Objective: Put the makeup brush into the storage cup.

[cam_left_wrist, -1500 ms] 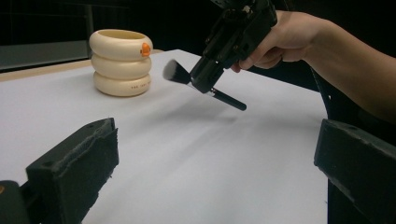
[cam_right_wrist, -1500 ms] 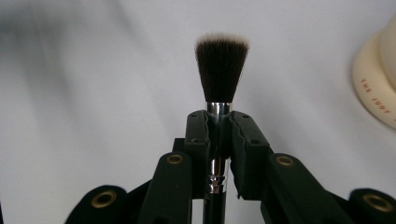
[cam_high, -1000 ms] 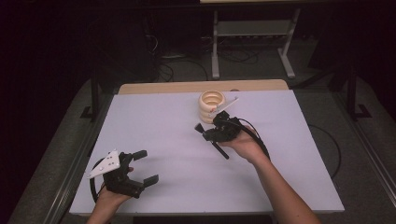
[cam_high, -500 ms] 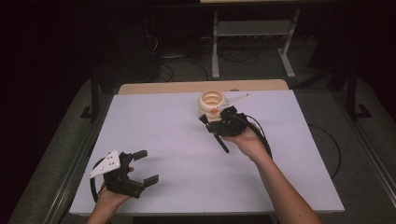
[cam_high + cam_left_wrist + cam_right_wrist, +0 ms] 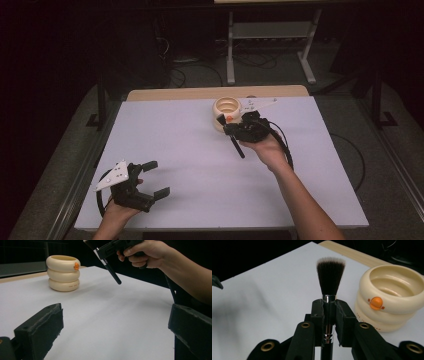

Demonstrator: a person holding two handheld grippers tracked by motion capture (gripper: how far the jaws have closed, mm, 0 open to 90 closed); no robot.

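Right gripper (image 5: 329, 308) clamping a brush (image 5: 330, 277), jaws pressing tight on the silver ferrule, bristles fanning out ahead, dark with pale tips. Holding it above the white table (image 5: 190, 150), just beside the cream holder (image 5: 227, 112), not touching it from what the right gripper view gives. Handle poking out the back, slanting down toward the person's side in the high view, black and thin. Showing again in the left gripper view, up at the top, the brush (image 5: 111, 271) handle angling down from the right gripper (image 5: 100, 250) with a hand wrapped round the body.

Left gripper (image 5: 152, 177) sitting low at the near left corner of the table, jaws standing wide apart, nothing between them, well apart from the brush. Grey plate riding on top of it.

Holder (image 5: 390, 297) standing upright near the far edge, three stacked rings in cream, an orange dot on the top ring, bowl-shaped hollow inside. Holder (image 5: 63, 272) resting flat on the table, to the left of the hanging handle in the left gripper view. Wooden strip running along the far edge behind it.
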